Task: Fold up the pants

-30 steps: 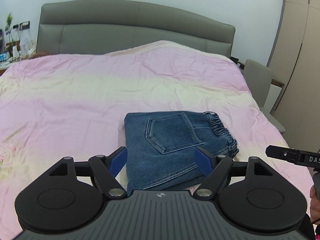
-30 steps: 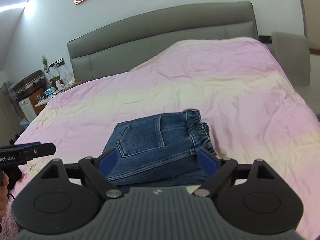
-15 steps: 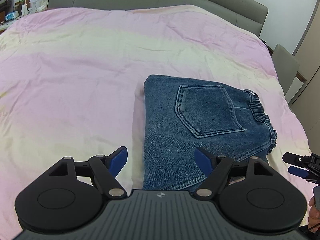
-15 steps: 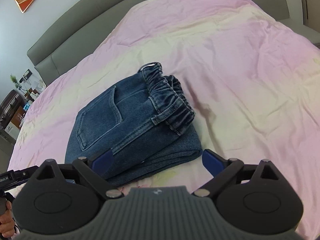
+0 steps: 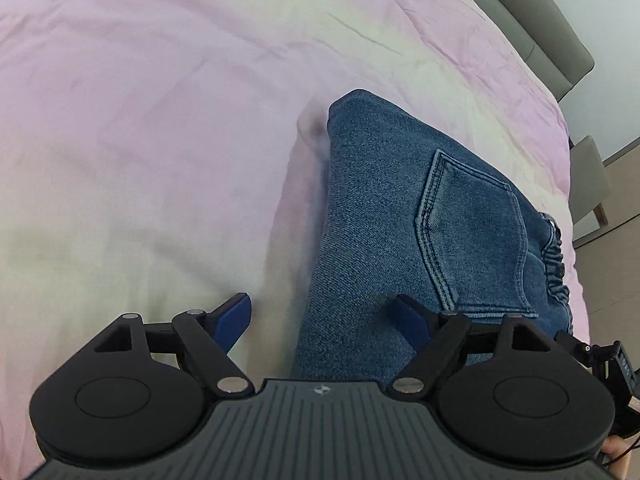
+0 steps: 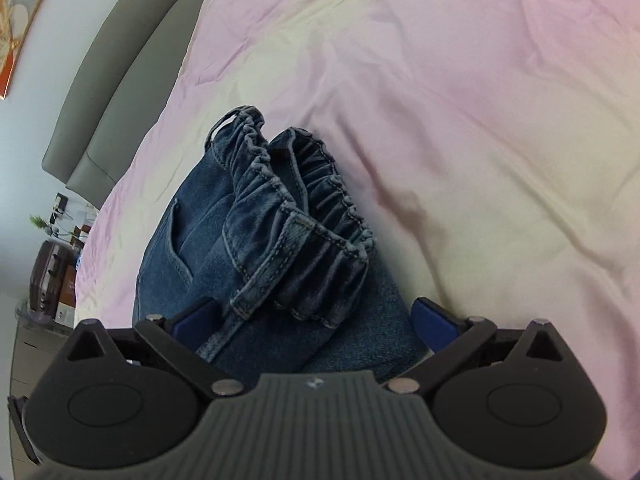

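Note:
Folded blue denim pants (image 5: 404, 216) lie on the pink and cream bedspread (image 5: 160, 120), back pocket up. In the right wrist view the pants (image 6: 280, 248) show their gathered elastic waistband on top of the stack. My left gripper (image 5: 324, 316) is open, low over the pants' left folded edge, one finger over the bedspread and one over the denim. My right gripper (image 6: 316, 316) is open and straddles the waistband end of the stack, fingers on either side. Neither holds anything.
The grey padded headboard (image 5: 532, 20) runs along the far side; it also shows in the right wrist view (image 6: 120, 60). A grey chair (image 5: 592, 176) stands beside the bed. A nightstand with clutter (image 6: 56, 248) is at the left of the right wrist view.
Both grippers have dropped down and moved in close to the folded pants, the left to the folded edge, the right to the waistband end. Both stay open.

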Demonstrator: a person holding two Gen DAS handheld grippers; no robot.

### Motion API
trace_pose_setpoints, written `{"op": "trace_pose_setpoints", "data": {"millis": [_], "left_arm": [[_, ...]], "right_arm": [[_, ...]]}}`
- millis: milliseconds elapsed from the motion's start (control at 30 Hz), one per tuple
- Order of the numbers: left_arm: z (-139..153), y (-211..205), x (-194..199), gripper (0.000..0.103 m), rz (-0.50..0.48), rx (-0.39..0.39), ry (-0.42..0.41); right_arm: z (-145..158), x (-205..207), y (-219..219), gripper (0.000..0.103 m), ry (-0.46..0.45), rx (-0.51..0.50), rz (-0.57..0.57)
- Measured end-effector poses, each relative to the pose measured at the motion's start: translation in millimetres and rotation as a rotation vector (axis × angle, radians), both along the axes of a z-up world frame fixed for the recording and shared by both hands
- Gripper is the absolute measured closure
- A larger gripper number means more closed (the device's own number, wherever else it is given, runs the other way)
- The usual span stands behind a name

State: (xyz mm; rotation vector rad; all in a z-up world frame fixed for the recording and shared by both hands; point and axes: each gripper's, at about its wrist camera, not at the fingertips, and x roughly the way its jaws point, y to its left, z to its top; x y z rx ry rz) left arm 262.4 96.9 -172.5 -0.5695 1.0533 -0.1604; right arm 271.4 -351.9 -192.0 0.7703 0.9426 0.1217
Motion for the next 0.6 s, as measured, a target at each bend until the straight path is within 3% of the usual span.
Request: {"op": "trace_pose_setpoints", "data": {"millis": [267,367,433,600], "left_arm": [[-9.1,2.0,22.5,0.012,-0.046,-0.028,-0.013],[-10.1,-2.4,30.3,0.027,-0.063,-0.049,-0.015],[-8.9,-3.6,32.0,0.054,-0.071,-0.104,-0.012],[7.8,-14.4,28.3,0.067,-0.088,-0.045,-0.028]], "right_arm": [[-23.6,21.0,-6.0,0.005,0.01,0.116,0.024],[-25.2,24.9,-2.5,0.005,0.008,0.116,0.027],[-22.0,26.2,-0.6,0.009,0.012,0.104,0.03],[-1.0,22.3,4.0,0.026,0.006,0.04,0.056]]}}
